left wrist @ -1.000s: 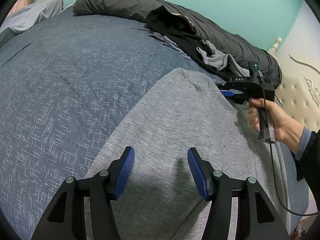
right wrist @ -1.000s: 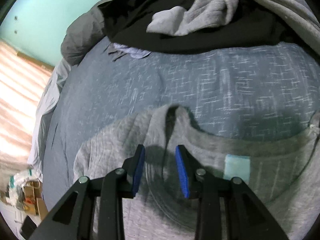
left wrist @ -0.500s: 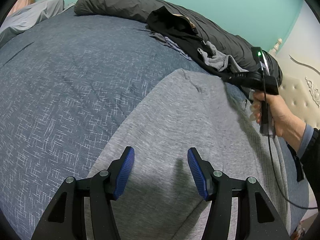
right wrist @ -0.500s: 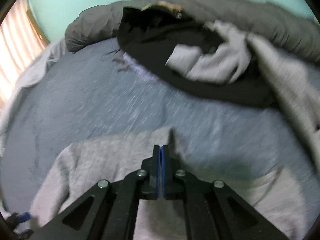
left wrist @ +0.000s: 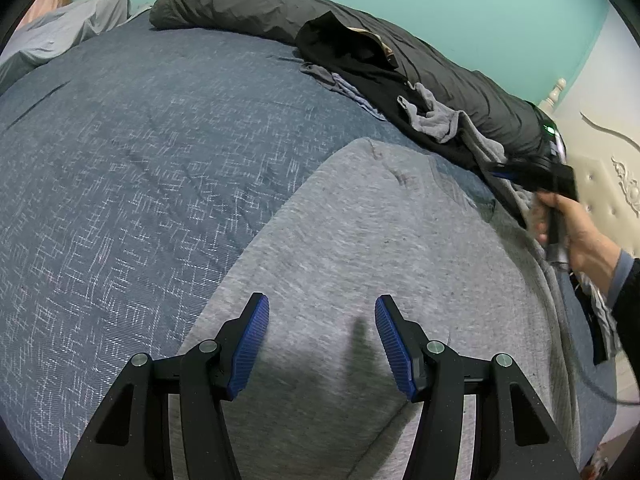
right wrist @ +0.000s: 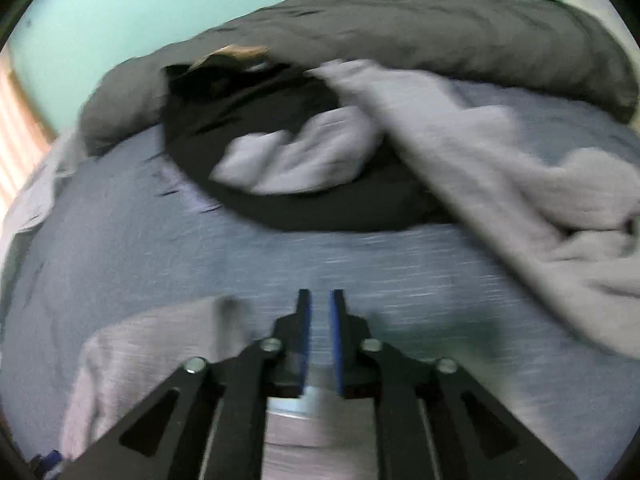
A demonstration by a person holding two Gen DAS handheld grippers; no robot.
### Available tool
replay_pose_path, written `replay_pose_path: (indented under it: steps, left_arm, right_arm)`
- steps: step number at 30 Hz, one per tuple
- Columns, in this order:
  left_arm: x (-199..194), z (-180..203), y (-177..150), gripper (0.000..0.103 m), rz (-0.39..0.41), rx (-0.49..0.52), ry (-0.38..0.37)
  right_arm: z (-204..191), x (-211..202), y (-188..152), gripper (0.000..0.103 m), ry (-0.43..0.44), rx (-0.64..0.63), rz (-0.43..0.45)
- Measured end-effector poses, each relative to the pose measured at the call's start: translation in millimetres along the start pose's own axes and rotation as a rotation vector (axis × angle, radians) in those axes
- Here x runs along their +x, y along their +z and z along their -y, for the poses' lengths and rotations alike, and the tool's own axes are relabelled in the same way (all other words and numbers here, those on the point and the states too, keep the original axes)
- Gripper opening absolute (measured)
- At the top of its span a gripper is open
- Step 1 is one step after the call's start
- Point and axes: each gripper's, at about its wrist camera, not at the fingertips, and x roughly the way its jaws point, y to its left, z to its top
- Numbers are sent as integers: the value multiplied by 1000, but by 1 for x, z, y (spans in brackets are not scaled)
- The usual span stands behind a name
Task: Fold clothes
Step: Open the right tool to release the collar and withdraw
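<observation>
A grey shirt (left wrist: 360, 240) lies spread flat on the blue bedspread (left wrist: 120, 160). My left gripper (left wrist: 320, 308) hovers over the shirt's near part, open, with nothing between its blue pads. My right gripper (left wrist: 500, 172), held by a hand (left wrist: 580, 232), is at the shirt's far right edge, beside the clothes pile. In the blurred right wrist view, the right gripper (right wrist: 320, 296) is over bare bedspread (right wrist: 280, 256). Its jaws are opening by a narrow gap with nothing between them. The grey shirt (right wrist: 140, 352) lies to its lower left.
A black garment (left wrist: 360, 76) and a crumpled light grey garment (left wrist: 436, 120) lie against a rolled dark grey duvet (left wrist: 248, 4) at the bed's far side. More loose grey cloth (right wrist: 520, 184) trails right. A cream headboard (left wrist: 600, 184) stands at right.
The right gripper shut, lifted off the shirt's collar and swung towards the clothes pile; its jaws now stand slightly parted. The left gripper has not moved.
</observation>
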Motion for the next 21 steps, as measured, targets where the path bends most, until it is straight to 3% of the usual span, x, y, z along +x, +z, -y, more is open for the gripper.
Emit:
replay_pose_path:
  steps: [5, 10, 14, 15, 18, 20, 21]
  left_arm:
    - [2, 3, -1, 60, -3, 10, 6]
    - [4, 4, 0, 60, -5, 16, 15]
    - [7, 2, 1, 60, -9, 18, 22]
    - [7, 0, 1, 60, -10, 16, 24]
    - [8, -3, 1, 60, -10, 11, 28]
    - [8, -4, 2, 60, -10, 9, 28]
    - [7, -4, 2, 60, -9, 9, 28]
  right_arm:
    - [62, -14, -5, 20, -62, -16, -70]
    - [100, -8, -24, 20, -64, 45, -123]
    - [108, 0, -34, 25, 28, 67, -117]
    - [105, 2, -35, 30, 38, 57, -121]
    - [91, 12, -39, 30, 32, -26, -165]
    - [84, 13, -41, 26, 21, -80, -163]
    - [80, 11, -42, 12, 18, -98, -145]
